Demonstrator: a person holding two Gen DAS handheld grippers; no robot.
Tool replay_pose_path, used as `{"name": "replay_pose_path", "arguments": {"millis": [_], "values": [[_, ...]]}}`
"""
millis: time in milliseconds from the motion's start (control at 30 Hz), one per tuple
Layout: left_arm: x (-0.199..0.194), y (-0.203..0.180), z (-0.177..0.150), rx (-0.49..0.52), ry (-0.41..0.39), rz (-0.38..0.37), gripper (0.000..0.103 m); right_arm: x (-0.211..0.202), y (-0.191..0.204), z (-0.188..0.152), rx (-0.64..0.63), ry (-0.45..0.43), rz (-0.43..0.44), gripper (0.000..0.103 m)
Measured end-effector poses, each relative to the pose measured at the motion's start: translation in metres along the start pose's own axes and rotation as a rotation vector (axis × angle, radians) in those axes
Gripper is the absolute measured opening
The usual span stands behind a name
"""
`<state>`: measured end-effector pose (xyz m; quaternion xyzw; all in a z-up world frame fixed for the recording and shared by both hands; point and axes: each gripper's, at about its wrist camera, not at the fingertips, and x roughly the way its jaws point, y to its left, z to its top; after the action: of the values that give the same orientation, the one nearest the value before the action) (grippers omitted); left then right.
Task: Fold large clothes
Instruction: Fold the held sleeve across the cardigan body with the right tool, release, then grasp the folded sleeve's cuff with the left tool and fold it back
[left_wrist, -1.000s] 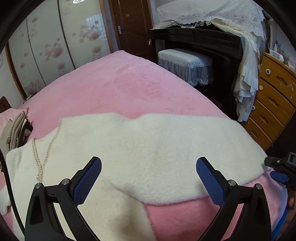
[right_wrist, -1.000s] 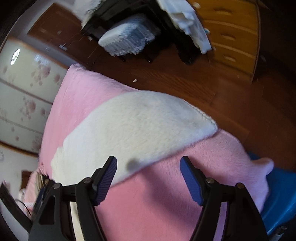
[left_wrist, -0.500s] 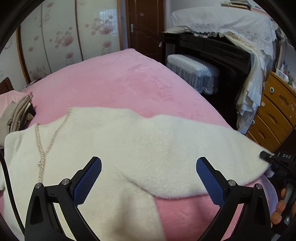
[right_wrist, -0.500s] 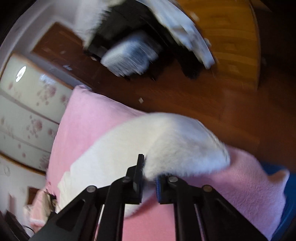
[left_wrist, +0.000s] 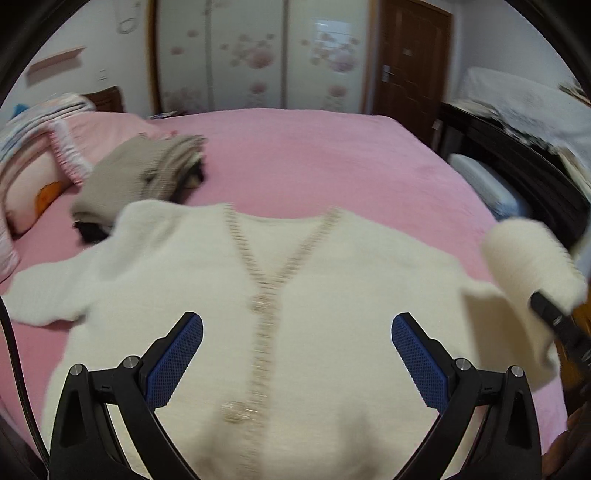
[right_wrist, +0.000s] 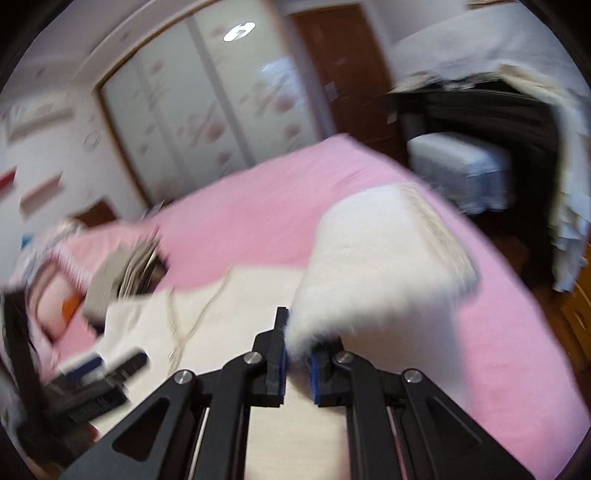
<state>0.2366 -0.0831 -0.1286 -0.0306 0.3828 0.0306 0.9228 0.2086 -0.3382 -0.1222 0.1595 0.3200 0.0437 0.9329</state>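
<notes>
A: From the left wrist, what lies ahead?

B: A cream cardigan spread front-up on the pink bed, its beaded trim running down the middle toward the camera. The left gripper hangs over the near part of the garment with its jaws spread wide and nothing between the blue pads.

A: And the sleeves?

B: One sleeve lies flat at the left. The other, at the right, is lifted off the bed and folded back, with the tip of the right gripper at its end. At far left sit a folded beige garment and a pillow.

A: Now the right wrist view.

B: The picture is blurred. The right gripper has its jaws nearly together, pinching the fluffy sleeve cuff, which stands up above the bed. The cardigan's body lies on the bed to the left and near, and the left gripper shows at the left edge, over the garment.
</notes>
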Motion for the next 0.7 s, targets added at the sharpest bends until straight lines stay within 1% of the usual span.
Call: {"name": "replay_pose_path", "arguments": {"millis": [67,100,133,200,233,267,300,400,533,633,667,700], "values": [[0.003,0.029,0.002,-0.034,-0.003,0.037,0.102,0.037,0.032,-0.011,-0.040,0.058,0.033,0.009],[0.005,0.042,0.001,-0.049,0.005,0.049,0.102,0.050,0.043,-0.016,-0.058,0.082,0.033,0.009],[0.008,0.054,-0.001,-0.064,0.016,0.056,0.102,0.073,0.058,-0.024,-0.089,0.134,0.022,0.011],[0.016,0.074,-0.003,-0.098,0.048,0.045,0.102,0.098,0.084,-0.038,-0.129,0.198,0.002,0.017],[0.022,0.081,0.000,-0.107,0.060,0.037,0.102,0.109,0.093,-0.048,-0.152,0.237,-0.023,0.020],[0.027,0.087,-0.002,-0.118,0.080,0.020,0.102,0.115,0.097,-0.061,-0.166,0.267,-0.038,0.026],[0.029,0.089,-0.004,-0.122,0.090,0.006,0.102,0.120,0.100,-0.067,-0.172,0.291,-0.054,0.031],[0.039,0.091,-0.009,-0.118,0.113,-0.065,0.102,0.116,0.100,-0.076,-0.158,0.303,-0.051,0.033],[0.049,0.076,-0.011,-0.095,0.139,-0.162,0.102,0.084,0.096,-0.078,-0.124,0.282,-0.031,0.035],[0.062,0.063,-0.016,-0.121,0.179,-0.277,0.101,0.051,0.090,-0.082,-0.106,0.250,-0.028,0.036],[0.071,0.059,-0.017,-0.138,0.206,-0.320,0.101,0.045,0.085,-0.083,-0.103,0.244,-0.025,0.036],[0.074,0.053,-0.021,-0.149,0.222,-0.344,0.098,0.036,0.081,-0.086,-0.100,0.241,-0.023,0.036]]}}
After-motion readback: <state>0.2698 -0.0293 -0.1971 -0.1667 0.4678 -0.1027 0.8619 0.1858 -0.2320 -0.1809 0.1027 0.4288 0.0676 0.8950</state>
